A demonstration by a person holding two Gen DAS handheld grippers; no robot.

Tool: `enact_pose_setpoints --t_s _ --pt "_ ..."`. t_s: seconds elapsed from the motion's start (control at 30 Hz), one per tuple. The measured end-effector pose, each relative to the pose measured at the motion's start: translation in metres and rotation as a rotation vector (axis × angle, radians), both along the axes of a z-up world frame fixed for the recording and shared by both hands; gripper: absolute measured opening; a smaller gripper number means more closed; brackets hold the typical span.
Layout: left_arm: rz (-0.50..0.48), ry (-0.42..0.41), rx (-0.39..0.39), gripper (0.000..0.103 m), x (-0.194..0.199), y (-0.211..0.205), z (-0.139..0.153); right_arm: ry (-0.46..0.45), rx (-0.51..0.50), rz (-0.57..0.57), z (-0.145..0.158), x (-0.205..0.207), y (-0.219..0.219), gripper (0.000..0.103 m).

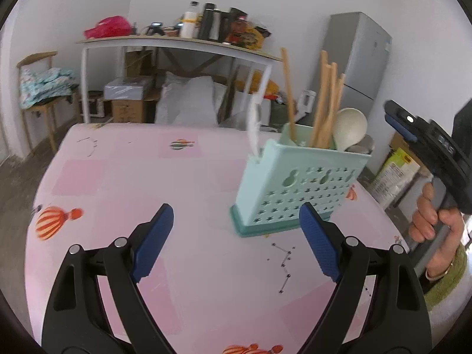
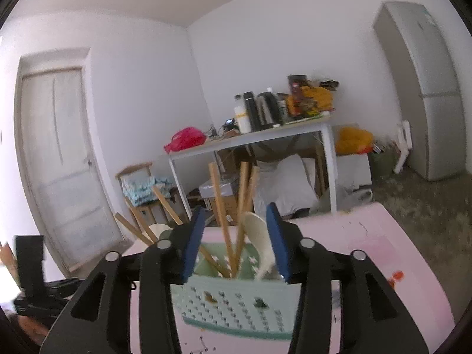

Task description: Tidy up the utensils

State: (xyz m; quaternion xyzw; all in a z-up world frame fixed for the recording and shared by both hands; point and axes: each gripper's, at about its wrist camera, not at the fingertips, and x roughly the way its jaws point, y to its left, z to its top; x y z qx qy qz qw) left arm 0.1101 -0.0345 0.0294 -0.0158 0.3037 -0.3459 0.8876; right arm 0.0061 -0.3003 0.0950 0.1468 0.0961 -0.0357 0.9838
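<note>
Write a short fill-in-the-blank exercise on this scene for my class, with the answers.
1. The chopsticks stand in a mint-green ____.
2. The tablecloth is mostly ____.
3. The left claw is ____ and holds nothing.
4. The spoon in the caddy is coloured ____.

Answers: caddy; pink; open; cream

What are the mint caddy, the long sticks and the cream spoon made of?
Mint-green perforated utensil caddy: likely moulded plastic, matte, with star-shaped cut-outs and uniform colour. Long tan chopsticks: look like bare wood or bamboo, dull finish. Cream round-bowled spoon: smooth, slightly glossy; plastic or ceramic, can't tell which.
</note>
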Motion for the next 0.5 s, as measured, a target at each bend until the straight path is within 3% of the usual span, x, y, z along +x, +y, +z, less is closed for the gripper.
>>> enact_pose_setpoints --t_s 0.13,0.33,0.5 --pt "-0.073 -0.021 -0.001 0.083 0.008 -0.021 -0.002 0.052 0.135 0.021 -0.023 -0.013 -0.025 0.054" --pt "-0.166 -0.049 0.037 0.083 0.028 -0.06 -0.01 0.174 0.326 0.143 -0.068 0.013 -0.059 0.06" --pt "-0.198 -0.043 0.042 0.083 0.035 -0.074 -0.014 0.2 0.39 0.246 -0.088 0.04 -0.069 0.064"
